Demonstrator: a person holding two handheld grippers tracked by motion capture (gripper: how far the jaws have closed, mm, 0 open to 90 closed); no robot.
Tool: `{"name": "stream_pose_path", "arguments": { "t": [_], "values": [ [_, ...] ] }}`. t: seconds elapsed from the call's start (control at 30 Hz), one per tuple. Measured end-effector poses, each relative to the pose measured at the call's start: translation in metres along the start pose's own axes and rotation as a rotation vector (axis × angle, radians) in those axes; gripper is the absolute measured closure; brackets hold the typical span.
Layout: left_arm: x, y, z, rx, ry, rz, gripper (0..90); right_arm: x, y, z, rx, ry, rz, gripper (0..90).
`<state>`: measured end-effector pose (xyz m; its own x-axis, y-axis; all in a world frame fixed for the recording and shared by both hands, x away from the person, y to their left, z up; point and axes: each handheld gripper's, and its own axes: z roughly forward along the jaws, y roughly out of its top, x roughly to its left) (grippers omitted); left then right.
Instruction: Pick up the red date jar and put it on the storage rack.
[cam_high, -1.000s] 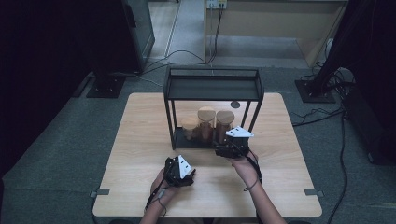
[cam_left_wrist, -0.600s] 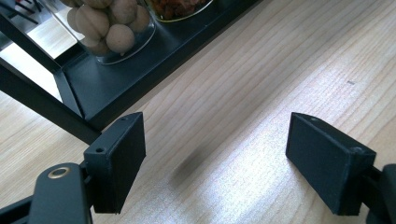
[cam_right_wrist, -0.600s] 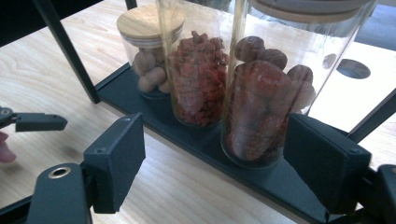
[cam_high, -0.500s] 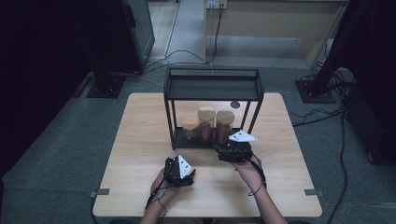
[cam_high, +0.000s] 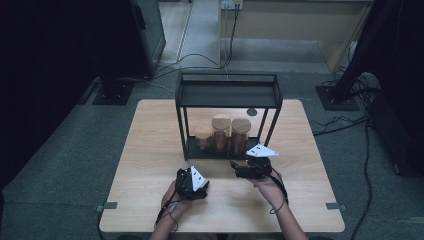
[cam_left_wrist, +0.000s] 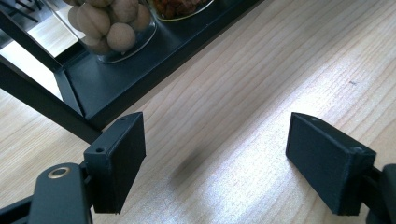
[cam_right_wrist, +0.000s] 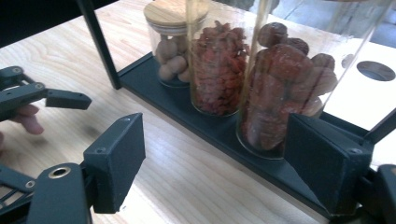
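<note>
Centrally, your right gripper (cam_right_wrist: 215, 158), jaws apart and empty, faces the tall date jar (cam_right_wrist: 280, 88) on the rack's tray (cam_right_wrist: 196, 119), frame centre-right; your left gripper (cam_left_wrist: 215, 163) is likewise released.

Left hand-held gripper (cam_high: 192, 181) open, right hand-held gripper (cam_high: 239, 169) open, empty

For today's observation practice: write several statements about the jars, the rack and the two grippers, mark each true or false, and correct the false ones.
1. Three jars stand on the rack's bottom shelf. True.
2. The right gripper grips a jar. False: its jaws stand open, empty.
3. The shortest jar holds walnuts. True.
4. The left gripper holds a lid. False: only bare table lies between its jaws.
5. The top shelf is full. False: empty.
</note>
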<state>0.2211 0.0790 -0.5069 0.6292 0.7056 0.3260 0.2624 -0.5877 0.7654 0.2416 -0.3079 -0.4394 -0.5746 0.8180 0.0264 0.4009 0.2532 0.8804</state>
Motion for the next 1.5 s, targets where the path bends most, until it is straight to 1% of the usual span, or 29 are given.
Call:
{"name": "stream_pose_path", "arguments": {
  "t": [0.2, 0.47, 0.5, 0.6, 0.83, 1.07, 1.27, 1.4, 1.5],
  "values": [
    [0.0, 0.0, 0.0, -0.001, 0.002, -0.004, 19.9, -0.001, -0.005, -0.002, -0.004, 0.022, -0.014, 20.8],
    [0.001, 0.0, 0.0, 0.002, -0.005, -0.012, 19.9, -0.004, -0.011, -0.006, -0.011, 0.043, -0.011, 20.8],
    [0.002, 0.0, 0.0, 0.003, -0.005, -0.013, 20.0, -0.005, -0.011, -0.007, -0.009, 0.047, -0.016, 20.8],
    [0.001, 0.0, 0.001, 0.003, -0.004, -0.02, 19.9, -0.005, -0.012, -0.008, -0.013, 0.051, -0.019, 20.8],
    [0.001, 0.001, 0.0, 0.004, -0.005, -0.016, 19.9, -0.007, -0.02, -0.008, -0.028, 0.055, -0.016, 20.8],
    [0.001, 0.0, 0.0, 0.003, -0.004, -0.014, 19.9, -0.007, -0.031, -0.008, -0.052, 0.062, -0.035, 20.8],
    [0.001, 0.0, 0.0, 0.003, -0.004, -0.014, 19.9, -0.008, -0.041, -0.006, -0.067, 0.081, -0.048, 20.8],
    [0.001, 0.0, 0.0, 0.003, -0.003, -0.014, 19.9, -0.006, -0.048, -0.005, -0.088, 0.087, -0.078, 20.8],
    [0.001, 0.0, 0.0, 0.003, -0.003, -0.013, 20.0, -0.007, -0.052, -0.003, -0.094, 0.094, -0.085, 20.8]
  ]
}}
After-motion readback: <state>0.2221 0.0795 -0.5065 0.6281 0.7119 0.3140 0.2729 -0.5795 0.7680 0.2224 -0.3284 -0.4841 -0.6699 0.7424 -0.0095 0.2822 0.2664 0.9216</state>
